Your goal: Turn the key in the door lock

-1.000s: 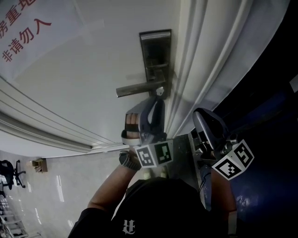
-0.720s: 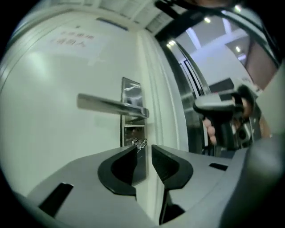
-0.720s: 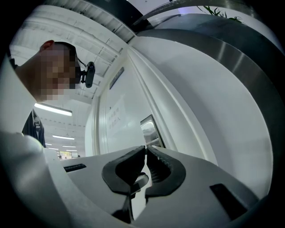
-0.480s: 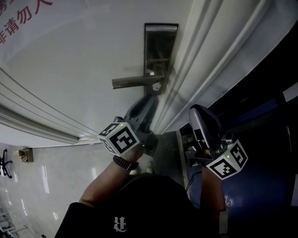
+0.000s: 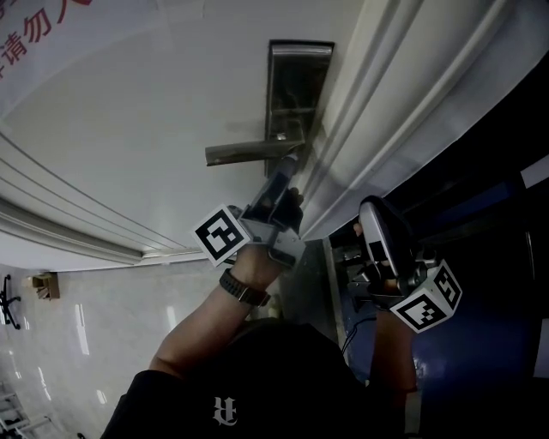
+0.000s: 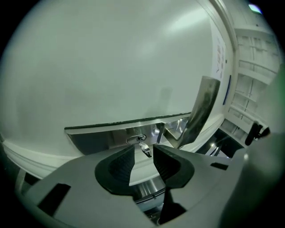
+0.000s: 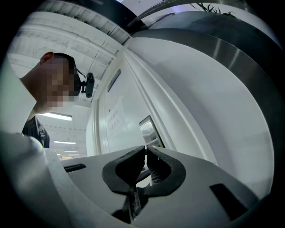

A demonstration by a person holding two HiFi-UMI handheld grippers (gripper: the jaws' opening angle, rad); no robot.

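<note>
The key (image 6: 144, 148) sits in the keyhole (image 6: 136, 139) of the metal lock plate (image 6: 98, 136). Its small shiny head points out toward the left tool (image 6: 143, 154). It is a thin, stiff piece of metal, surely light, and its smooth faces look slippery. The only place to take hold is the flat head, with one pad laid on each broad face and as close to the keyhole as the tips allow. I expect the lock to resist more than the key does, so a loose pinch would probably slide round the head rather than turn it. Any pull to the side could bend the thin shaft or draw the key out.

The left tool's jaws have just been opening and now stand apart. The key's head is in the gap at their tips, and neither pad presses on it. Whether the turn is finished or about to be retaken I cannot tell.

The lever handle (image 6: 202, 104) juts from the same plate, just beside the keyhole and clear of the jaws. The plate is mounted on a plain white door (image 6: 111, 62) close to its edge, with the white mouldings of the door frame (image 5: 403, 77) next to it.

The right tool (image 7: 145, 150) is held well apart from the lock, off by the frame. Its jaws are closed tip to tip with nothing between them. A sign with red characters (image 5: 34, 26) is fixed to the door farther from the lock.
</note>
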